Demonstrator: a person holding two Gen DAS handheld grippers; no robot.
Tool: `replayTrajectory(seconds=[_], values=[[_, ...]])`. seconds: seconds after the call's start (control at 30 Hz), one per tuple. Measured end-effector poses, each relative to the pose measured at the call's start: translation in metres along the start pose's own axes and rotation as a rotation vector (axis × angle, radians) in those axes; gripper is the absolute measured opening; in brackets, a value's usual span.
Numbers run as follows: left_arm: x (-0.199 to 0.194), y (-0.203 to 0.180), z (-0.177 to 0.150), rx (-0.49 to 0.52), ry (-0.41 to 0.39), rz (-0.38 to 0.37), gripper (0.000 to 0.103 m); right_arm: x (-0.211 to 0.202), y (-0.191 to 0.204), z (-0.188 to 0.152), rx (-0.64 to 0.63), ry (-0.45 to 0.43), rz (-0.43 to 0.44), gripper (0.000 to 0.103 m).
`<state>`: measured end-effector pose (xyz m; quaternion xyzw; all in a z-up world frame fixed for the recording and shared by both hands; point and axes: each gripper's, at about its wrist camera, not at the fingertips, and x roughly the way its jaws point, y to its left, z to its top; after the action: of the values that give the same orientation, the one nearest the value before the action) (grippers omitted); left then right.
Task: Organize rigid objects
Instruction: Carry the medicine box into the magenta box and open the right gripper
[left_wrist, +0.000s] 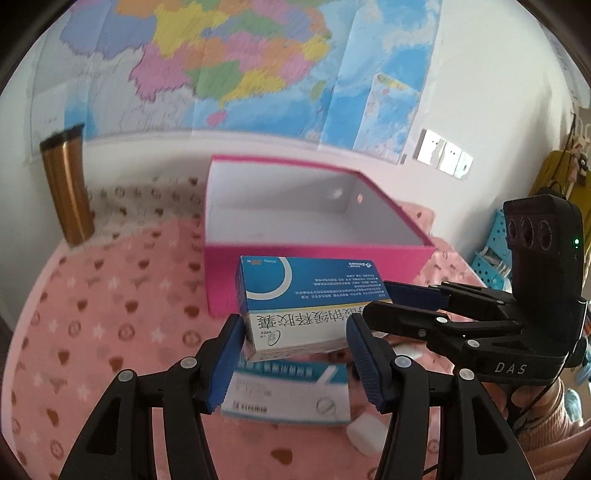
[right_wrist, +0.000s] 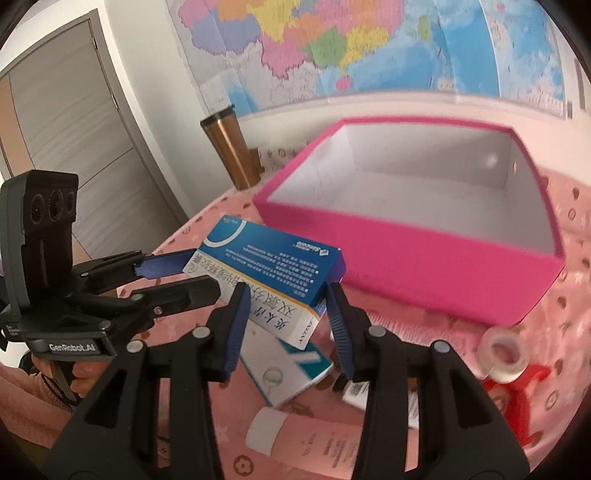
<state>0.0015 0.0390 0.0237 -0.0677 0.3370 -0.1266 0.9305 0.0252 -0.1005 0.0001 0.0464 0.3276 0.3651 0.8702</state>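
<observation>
- Left wrist view: left gripper has its jaws clamped on the near end of the blue-and-white medicine box, blue ribbed pads pressing both sides.
- Right gripper comes in from 3 o'clock and grips the same box's right end. Box looks lifted clear of the desk, held between both hands.
- Key relation: pink storage box sits directly at 12 o'clock of the held carton, just behind it, open top, nothing visible inside. The carton's long axis runs roughly 9-to-3, parallel to the pink front wall. Neither hand is clearly nearer. My read: the coming move is up over the wall, then forward.
- Second carton lies flat on the desk under the jaws, at 6 o'clock of the held one. White cap-like item at 5 o'clock, blurred.
- Copper tumbler stands at 10 o'clock, well apart.
- Right wrist view: right gripper jaws clenched on the carton's corner end; left gripper holds the far end at 9 o'clock.
- Pink box at 1 o'clock, rigid card, white lining.
- Glossy printed cardboard carton; clear tape roll at 3 o'clock; pink tube at 6 o'clock; fleecy pink patterned cloth covers the desk.
</observation>
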Motion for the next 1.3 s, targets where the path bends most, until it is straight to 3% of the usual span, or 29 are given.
replayTrajectory(seconds=[0.27,0.57,1.03,1.3], values=[[0.008,-0.005,0.039,0.054,-0.054,0.025,0.058,-0.008,-0.012,0.037,-0.025,-0.086,-0.021,0.046],[0.039,0.002,0.069,0.071,-0.035,0.069,0.058,0.014,-0.041,0.066,-0.003,-0.098,-0.033,0.046],[0.090,0.024,0.074,0.018,0.072,0.105,0.058,0.068,-0.083,0.071,0.110,0.024,-0.006,0.046],[0.099,0.028,0.075,0.008,0.088,0.136,0.057,0.093,-0.091,0.071,0.142,0.096,0.005,0.046]])
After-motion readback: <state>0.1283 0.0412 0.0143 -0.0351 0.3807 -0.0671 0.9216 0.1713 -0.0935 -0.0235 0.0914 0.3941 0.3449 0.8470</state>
